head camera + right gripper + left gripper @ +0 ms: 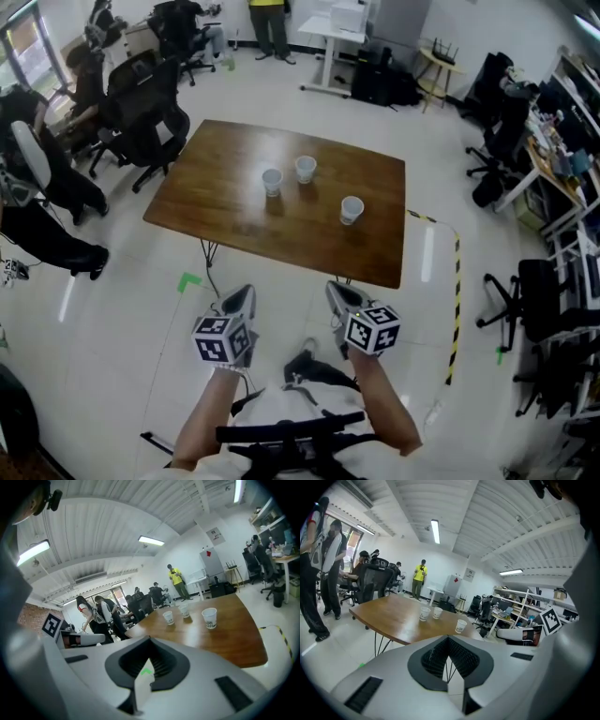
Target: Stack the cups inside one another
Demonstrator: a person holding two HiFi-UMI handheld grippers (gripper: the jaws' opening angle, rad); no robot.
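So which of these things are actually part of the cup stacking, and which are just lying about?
Part of the job: left cup, middle cup, right cup, wooden table, left gripper and right gripper (both shut, empty).
Just lying about: office chairs, white desk, striped floor tape, green floor mark.

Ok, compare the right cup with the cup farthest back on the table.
The right cup stands alone; the back cup has a third cup close beside it. The right cup sits nearer the table's near edge, the back cup farther in. Both are white and upright.
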